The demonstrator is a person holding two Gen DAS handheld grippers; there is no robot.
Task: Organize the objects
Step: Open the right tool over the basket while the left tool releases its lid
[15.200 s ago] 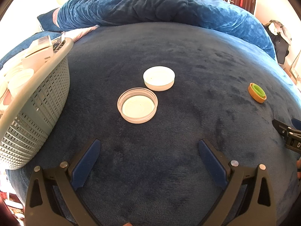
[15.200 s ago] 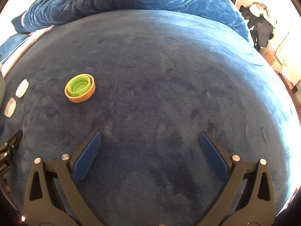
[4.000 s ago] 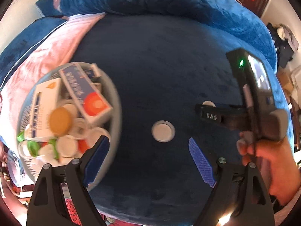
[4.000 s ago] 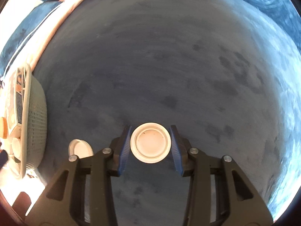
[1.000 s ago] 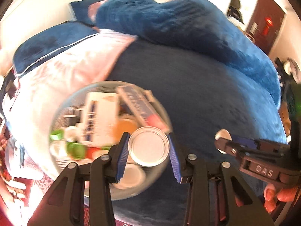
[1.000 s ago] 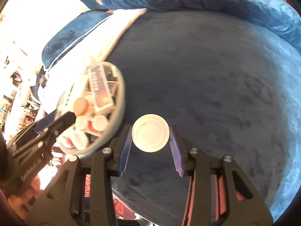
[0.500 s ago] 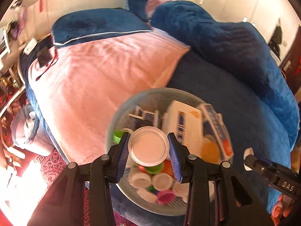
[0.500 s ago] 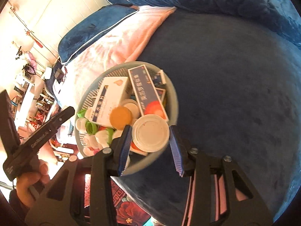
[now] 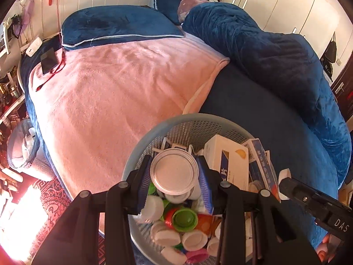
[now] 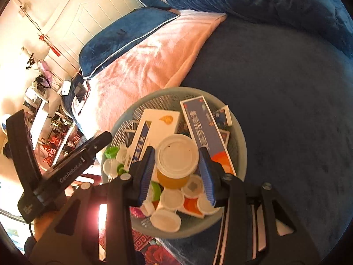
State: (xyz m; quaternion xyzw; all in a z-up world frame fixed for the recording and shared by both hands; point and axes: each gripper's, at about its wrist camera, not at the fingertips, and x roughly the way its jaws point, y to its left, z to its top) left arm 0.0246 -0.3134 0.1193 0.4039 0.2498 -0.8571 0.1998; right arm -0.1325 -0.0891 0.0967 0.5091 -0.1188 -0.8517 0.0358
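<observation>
My left gripper (image 9: 174, 172) is shut on a clear-rimmed lid (image 9: 174, 170) and holds it above the grey basket (image 9: 198, 121). My right gripper (image 10: 177, 158) is shut on a white lid (image 10: 177, 155), also held above the same basket (image 10: 240, 145). The basket holds several caps, lids and blue-and-white boxes (image 10: 204, 128). The right gripper's body shows at the right of the left wrist view (image 9: 315, 207); the left gripper's body shows at the left of the right wrist view (image 10: 72, 161).
The basket sits at the bed's edge on the dark blue blanket (image 10: 286, 88). A pink blanket (image 9: 110, 88), blue pillows (image 9: 114, 26) and a bunched blue duvet (image 9: 264, 50) lie beyond. A patterned red rug (image 9: 55, 198) and clutter lie on the floor at the left.
Both grippers have moved further over the basket with their lids still held. The left wrist view has swung toward the pillows; the basket now sits lower in it.
</observation>
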